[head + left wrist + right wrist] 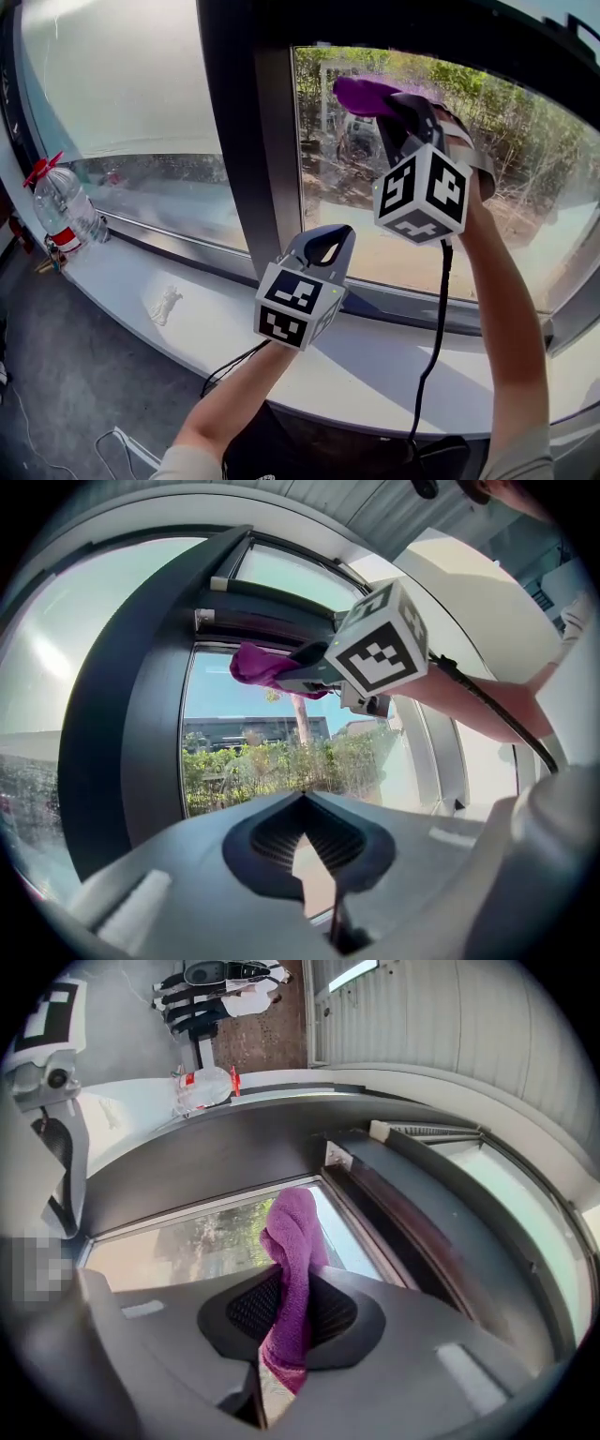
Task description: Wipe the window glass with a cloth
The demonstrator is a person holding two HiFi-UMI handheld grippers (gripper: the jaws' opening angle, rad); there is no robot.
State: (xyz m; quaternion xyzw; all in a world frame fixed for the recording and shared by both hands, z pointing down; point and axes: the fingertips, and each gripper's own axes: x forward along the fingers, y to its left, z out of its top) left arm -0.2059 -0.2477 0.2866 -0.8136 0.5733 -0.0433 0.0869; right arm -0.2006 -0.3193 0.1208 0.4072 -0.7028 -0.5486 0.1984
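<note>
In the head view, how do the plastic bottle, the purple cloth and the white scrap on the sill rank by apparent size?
1. plastic bottle, largest.
2. purple cloth, though the right gripper hides part of it, so the gap to the bottle is unsure.
3. white scrap, clearly smallest.

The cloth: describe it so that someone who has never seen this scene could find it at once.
Start at the window glass right of the dark frame post. Near its top, the right gripper holds the cloth between shut jaws. It is the only purple thing there, a twisted towel.
</note>
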